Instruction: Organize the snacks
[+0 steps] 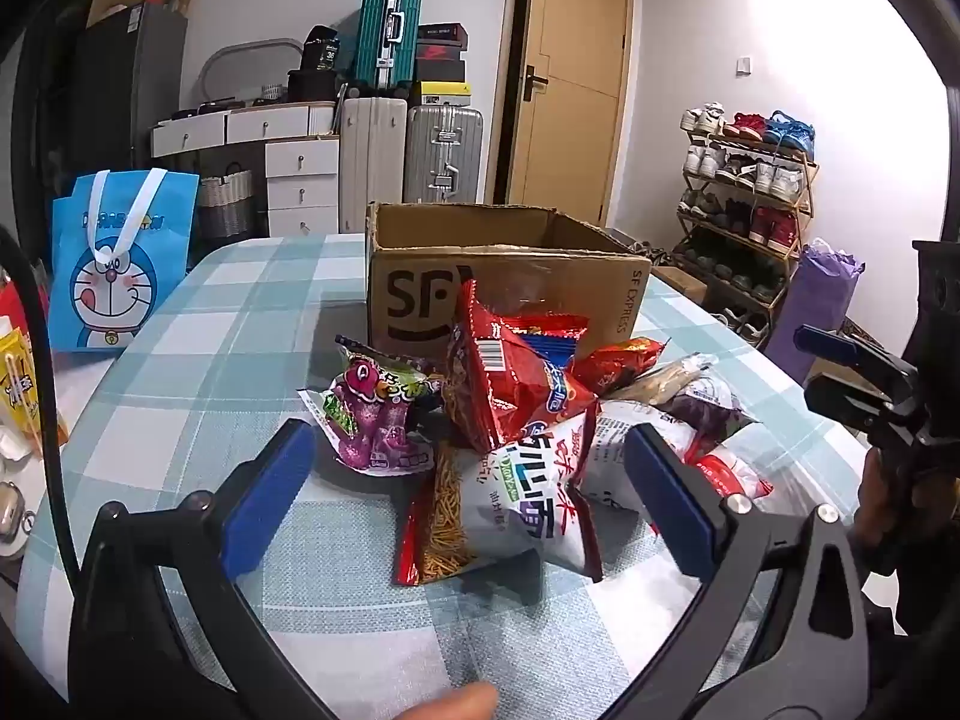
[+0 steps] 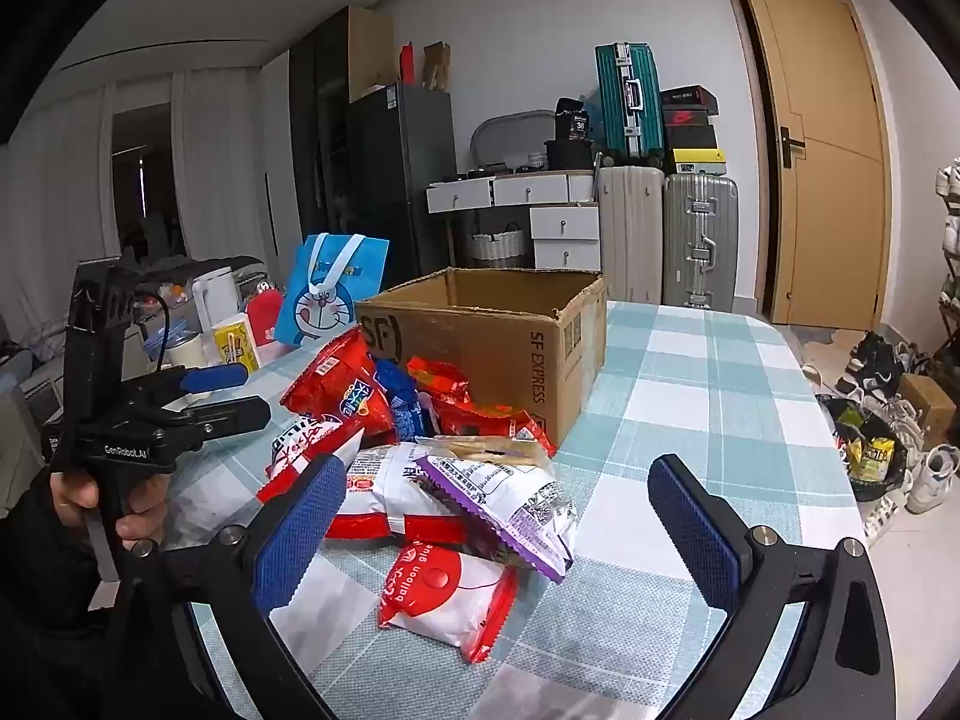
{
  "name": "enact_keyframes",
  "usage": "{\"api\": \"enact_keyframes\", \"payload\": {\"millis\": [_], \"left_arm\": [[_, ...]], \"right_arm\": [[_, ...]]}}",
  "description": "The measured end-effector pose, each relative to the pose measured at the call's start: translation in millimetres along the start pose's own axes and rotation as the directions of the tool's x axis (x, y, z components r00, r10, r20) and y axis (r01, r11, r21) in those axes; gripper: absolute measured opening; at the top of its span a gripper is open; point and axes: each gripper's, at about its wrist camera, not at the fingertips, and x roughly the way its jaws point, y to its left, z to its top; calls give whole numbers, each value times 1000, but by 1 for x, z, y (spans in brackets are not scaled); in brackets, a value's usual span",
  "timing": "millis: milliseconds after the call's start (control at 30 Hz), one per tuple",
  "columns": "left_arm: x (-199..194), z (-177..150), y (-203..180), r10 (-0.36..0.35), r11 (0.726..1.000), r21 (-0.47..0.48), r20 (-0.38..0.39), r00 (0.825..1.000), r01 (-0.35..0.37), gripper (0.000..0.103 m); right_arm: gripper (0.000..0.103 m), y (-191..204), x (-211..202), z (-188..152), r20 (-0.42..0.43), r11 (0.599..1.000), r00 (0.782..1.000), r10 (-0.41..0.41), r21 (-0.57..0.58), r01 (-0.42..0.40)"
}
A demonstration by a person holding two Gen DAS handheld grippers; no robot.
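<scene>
Our left hand-held gripper [image 1: 468,492] gapes wide; so does the right hand-held gripper [image 2: 498,516]; only the left view shows the shoe rack [image 1: 750,204]; snack packets [image 2: 420,468] crowd the checked table [image 2: 708,396] beside the cardboard box [image 2: 510,330].

— Heaped on the checked cloth: snack packets [image 1: 528,420], overlapping, right against the front of an open cardboard box [image 1: 504,282].
— On top?
— Red bag [image 1: 516,372], tilted, leaning on the box's SF face. Below it, white noodle pack [image 1: 528,498] with red edges.
— To the side?
— Purple gummy pouch [image 1: 378,420], crumpled, at the left edge of the heap. Purple-edged white packet [image 2: 510,504] lying partly over a white "balloon glue" pack [image 2: 450,594], nearest the right camera.
</scene>
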Motion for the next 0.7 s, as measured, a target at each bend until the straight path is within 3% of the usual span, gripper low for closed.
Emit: {"api": "enact_keyframes", "payload": {"millis": [700], "left_arm": [[1,0,-1,3,1000,-4,-13,1000,-3,102]], "right_arm": [[102,0,0,0,3,1000,1000,5,-2,-5]]}}
